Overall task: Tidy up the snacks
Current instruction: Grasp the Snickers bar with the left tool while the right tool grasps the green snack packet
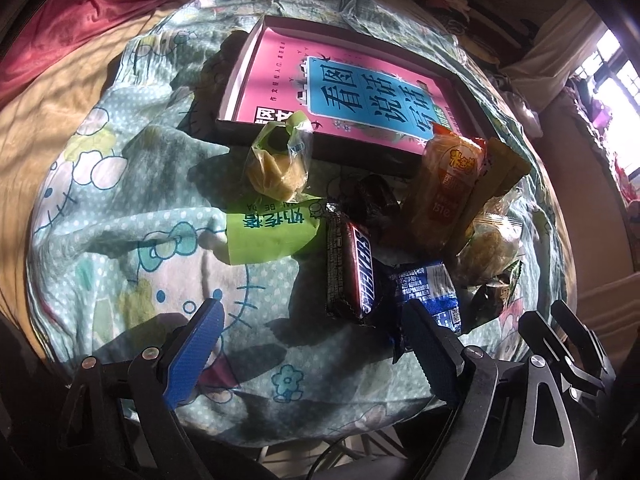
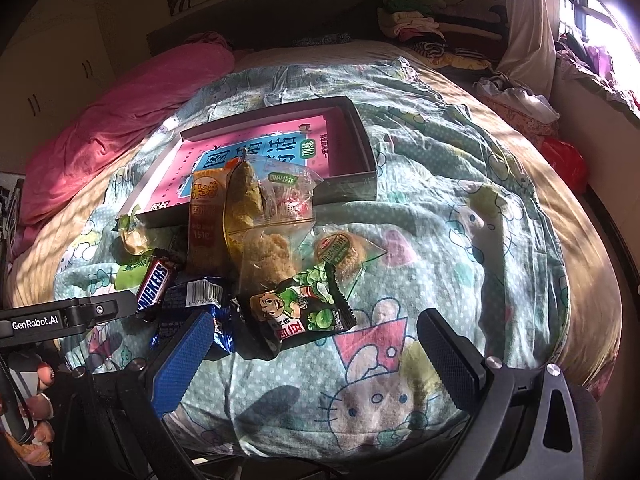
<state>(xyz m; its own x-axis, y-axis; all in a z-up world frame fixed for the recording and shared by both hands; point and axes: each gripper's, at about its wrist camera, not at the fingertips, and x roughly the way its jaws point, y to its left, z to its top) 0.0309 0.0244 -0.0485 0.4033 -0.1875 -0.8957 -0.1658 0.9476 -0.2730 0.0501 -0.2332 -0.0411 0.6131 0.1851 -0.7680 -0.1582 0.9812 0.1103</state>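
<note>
A pile of snacks lies on a Hello Kitty bedspread in front of a shallow dark box (image 1: pixel 280 136) (image 2: pixel 360 148) with a pink book in its bottom. In the pile are a Snickers bar (image 1: pixel 354 268) (image 2: pixel 154 284), a blue wrapped snack (image 1: pixel 430 288) (image 2: pixel 196 294), an orange bread pack (image 1: pixel 448 188) (image 2: pixel 204 220), a green-labelled cake bag (image 1: pixel 276 168), and a black and green pea packet (image 2: pixel 300 308). My left gripper (image 1: pixel 312 344) is open, just short of the Snickers bar. My right gripper (image 2: pixel 316 356) is open, just short of the pea packet.
A pink quilt (image 2: pixel 120 112) lies at the far left of the bed. Folded clothes (image 2: pixel 416 24) sit at the headboard. A window (image 2: pixel 592 16) and a red bag (image 2: pixel 568 160) are on the right. The left gripper's body (image 2: pixel 60 316) shows at the right wrist view's left edge.
</note>
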